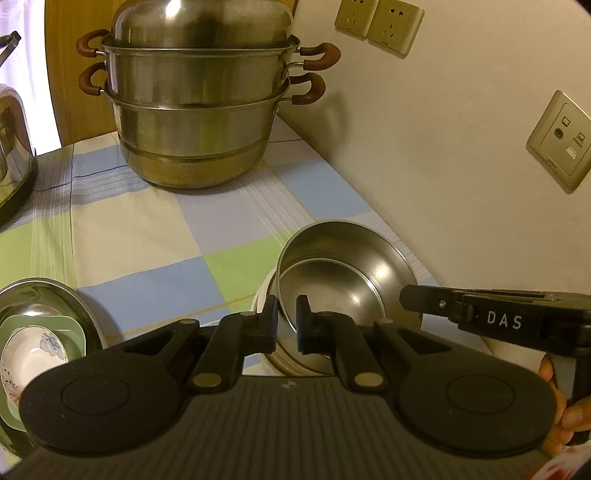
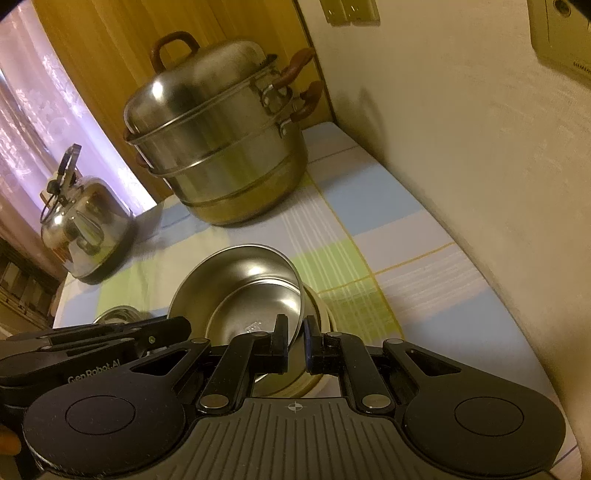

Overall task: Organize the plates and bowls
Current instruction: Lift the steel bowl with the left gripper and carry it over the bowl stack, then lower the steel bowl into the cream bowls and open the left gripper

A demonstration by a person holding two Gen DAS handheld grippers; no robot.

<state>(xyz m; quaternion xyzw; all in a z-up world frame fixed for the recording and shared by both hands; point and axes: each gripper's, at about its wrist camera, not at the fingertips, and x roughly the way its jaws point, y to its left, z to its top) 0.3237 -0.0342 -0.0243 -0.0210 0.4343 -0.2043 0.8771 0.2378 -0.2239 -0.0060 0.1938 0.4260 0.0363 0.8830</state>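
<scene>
Steel bowl (image 1: pixel 343 273) sits tilted in a cream dish (image 2: pixel 327 321) on the checked tablecloth (image 1: pixel 147 221) near the wall. Left gripper (image 1: pixel 287 325) and right gripper (image 2: pixel 295 341) each look pinched on opposite sides of its thin rim. It seems light, rigid and slick, so grip the rim squarely.

A cream plaster wall (image 1: pixel 424 147) carries two double power sockets (image 1: pixel 378 26) high up and a media socket plate (image 1: pixel 561 142) lower down. A wooden panel (image 2: pixel 110 44) meets it at the corner. Beside the panel, a pale lilac curtain (image 2: pixel 48 103) glows with daylight. A checked tablecloth (image 1: pixel 147 229) in blue, green and cream covers the table.
</scene>
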